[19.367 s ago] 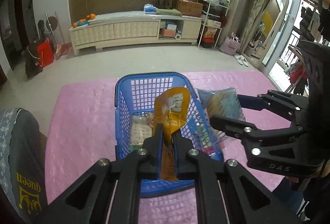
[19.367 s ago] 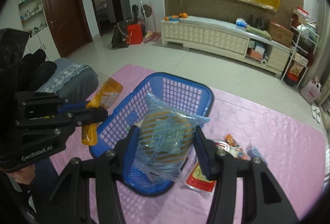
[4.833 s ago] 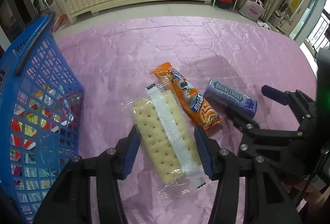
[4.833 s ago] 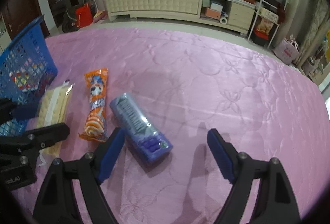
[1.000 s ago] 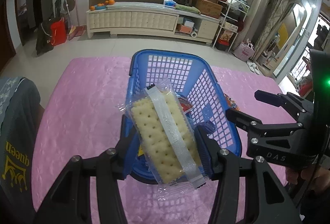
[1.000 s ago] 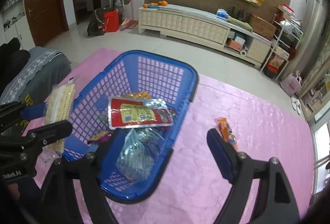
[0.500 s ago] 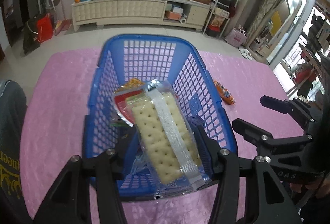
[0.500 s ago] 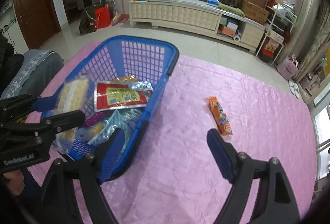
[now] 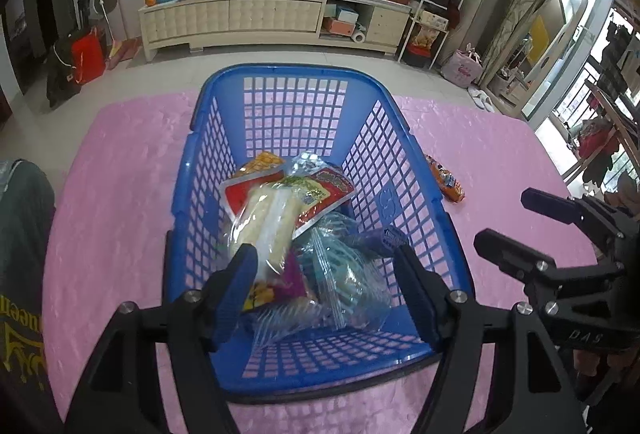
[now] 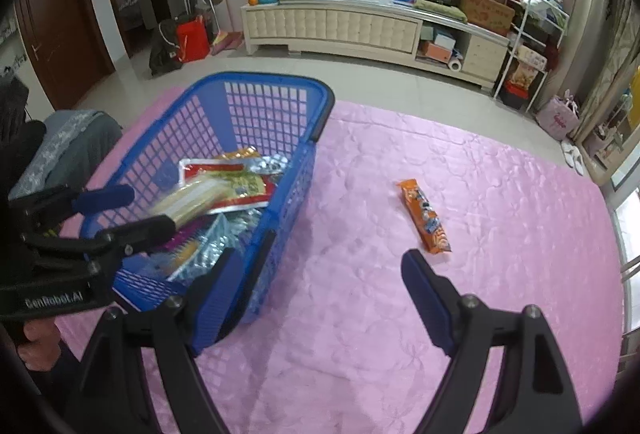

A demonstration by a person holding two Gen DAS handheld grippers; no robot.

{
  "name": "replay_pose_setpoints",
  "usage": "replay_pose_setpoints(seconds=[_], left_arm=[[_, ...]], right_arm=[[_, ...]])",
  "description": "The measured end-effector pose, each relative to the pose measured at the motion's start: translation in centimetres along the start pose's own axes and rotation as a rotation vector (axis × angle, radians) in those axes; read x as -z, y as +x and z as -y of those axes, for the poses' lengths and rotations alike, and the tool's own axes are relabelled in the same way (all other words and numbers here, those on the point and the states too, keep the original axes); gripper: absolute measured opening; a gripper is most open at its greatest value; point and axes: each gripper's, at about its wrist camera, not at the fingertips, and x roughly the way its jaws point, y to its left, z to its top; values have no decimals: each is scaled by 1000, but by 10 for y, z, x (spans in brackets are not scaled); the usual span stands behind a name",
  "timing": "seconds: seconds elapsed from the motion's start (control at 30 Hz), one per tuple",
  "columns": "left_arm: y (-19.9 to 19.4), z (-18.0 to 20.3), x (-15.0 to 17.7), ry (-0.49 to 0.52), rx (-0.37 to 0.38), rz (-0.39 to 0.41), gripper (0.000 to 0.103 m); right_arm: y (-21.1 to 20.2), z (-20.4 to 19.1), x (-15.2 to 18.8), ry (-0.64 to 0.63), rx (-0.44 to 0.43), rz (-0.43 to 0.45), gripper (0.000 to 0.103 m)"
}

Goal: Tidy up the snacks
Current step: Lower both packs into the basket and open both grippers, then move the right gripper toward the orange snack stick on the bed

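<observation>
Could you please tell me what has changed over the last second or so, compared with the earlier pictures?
The left gripper carried the cracker pack over the blue basket; its jaws are opening, and the pack now lies inside on the other snacks. The right gripper stays open and empty. The orange snack bar is still on the pink cloth.

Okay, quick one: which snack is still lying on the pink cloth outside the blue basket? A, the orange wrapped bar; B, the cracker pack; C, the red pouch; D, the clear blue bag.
A: the orange wrapped bar lies alone on the pink cloth, to the right of the blue basket, which holds the other snacks.
</observation>
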Motion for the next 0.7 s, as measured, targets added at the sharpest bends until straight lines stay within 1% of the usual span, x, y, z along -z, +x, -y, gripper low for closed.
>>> replay_pose_setpoints(seconds=[0.27, 0.37, 0.47, 0.7], left_arm=[[-35, 18, 11, 33, -38, 62, 69], [-45, 26, 14, 35, -21, 68, 69], [-49, 33, 10, 34, -53, 69, 69], [-53, 46, -2, 34, -64, 82, 69]], right_arm=[[-22, -2, 5, 10, -49, 37, 85], [-31, 3, 6, 21, -65, 53, 85], [-40, 10, 6, 25, -75, 68, 85], [-55, 28, 2, 37, -76, 100, 85]])
